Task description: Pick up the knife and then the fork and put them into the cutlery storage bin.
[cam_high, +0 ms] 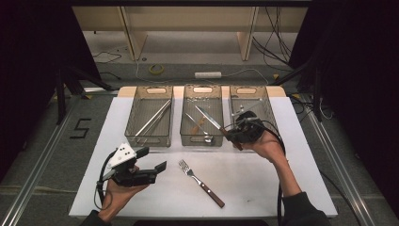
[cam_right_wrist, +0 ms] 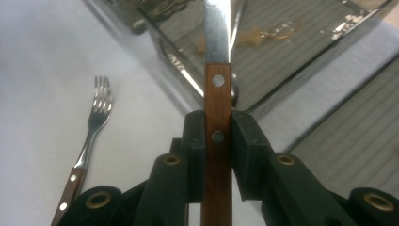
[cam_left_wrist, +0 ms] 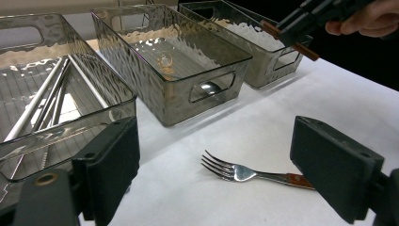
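Item: knife [cam_right_wrist: 217, 94], wooden riveted handle, steel blade. We found the right tongs [cam_right_wrist: 217, 141] clenched on its handle, blade reaching over the middle bin [cam_high: 202, 96]; we judged lowering it level, then releasing, best. Left tongs [cam_left_wrist: 226, 169] stood released, near the fork [cam_high: 201, 182] below that bin.

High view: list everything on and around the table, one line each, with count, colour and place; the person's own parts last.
Table: one, white top, centre.
Bins: three, clear grey, in a row at the far edge.
Chopsticks: several, metallic, in the left bin.
Spoon: one, metallic, in the middle bin.
Knife: one, steel blade with brown wooden handle, held over the middle bin.
Fork: one, steel with brown handle, on the table near the front.
Tape roll: one, yellow, on the floor beyond.
Left hand-held gripper: black, open, front left.
Right hand-held gripper: black, shut on the knife handle.
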### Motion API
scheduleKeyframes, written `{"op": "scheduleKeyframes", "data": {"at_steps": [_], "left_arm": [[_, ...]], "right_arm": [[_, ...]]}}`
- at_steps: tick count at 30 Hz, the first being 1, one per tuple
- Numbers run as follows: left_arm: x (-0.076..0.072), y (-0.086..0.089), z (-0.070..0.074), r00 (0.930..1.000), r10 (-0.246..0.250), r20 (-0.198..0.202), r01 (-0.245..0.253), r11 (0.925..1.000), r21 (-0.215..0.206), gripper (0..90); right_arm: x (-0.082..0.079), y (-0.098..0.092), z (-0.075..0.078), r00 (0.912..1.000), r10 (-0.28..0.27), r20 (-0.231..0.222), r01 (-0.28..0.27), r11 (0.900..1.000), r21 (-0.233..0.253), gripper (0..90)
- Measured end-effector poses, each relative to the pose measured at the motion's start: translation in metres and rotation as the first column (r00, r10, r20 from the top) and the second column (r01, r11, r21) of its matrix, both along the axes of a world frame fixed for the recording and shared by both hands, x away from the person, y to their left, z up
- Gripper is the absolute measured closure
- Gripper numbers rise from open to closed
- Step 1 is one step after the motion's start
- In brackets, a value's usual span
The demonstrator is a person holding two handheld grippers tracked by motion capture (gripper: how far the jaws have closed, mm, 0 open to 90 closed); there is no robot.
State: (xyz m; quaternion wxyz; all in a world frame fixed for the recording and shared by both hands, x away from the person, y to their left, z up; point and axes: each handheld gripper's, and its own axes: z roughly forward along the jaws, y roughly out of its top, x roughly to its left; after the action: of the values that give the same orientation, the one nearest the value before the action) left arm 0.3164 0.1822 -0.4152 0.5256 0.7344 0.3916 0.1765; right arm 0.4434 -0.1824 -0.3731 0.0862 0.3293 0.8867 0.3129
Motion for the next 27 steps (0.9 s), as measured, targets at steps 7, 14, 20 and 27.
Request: {"op": "scheduleKeyframes", "data": {"at_steps": [7, 14, 20, 27], "left_arm": [[0.0, 0.0, 0.0, 1.0, 0.001, -0.001, -0.001, 1.0, -0.003, 15.9], [0.0, 0.001, 0.0, 1.0, 0.001, -0.001, -0.001, 1.0, -0.002, 15.9], [0.0, 0.001, 0.0, 1.0, 0.002, 0.0, -0.002, 1.0, -0.002, 15.9], [0.0, 0.001, 0.0, 1.0, 0.002, 0.001, -0.002, 1.0, -0.003, 15.9]], "right_arm": [[0.016, -0.006, 0.008, 0.9989, -0.043, 0.017, 0.043, 0.999, -0.004, 77.2], [0.033, -0.015, 0.013, 0.9955, -0.095, 0.01, 0.095, 0.995, -0.003, 77.2], [0.048, -0.026, 0.014, 0.9865, -0.164, 0.007, 0.164, 0.987, -0.001, 77.2], [0.059, -0.038, 0.009, 0.9703, -0.242, 0.004, 0.242, 0.97, -0.011, 77.1]]}}
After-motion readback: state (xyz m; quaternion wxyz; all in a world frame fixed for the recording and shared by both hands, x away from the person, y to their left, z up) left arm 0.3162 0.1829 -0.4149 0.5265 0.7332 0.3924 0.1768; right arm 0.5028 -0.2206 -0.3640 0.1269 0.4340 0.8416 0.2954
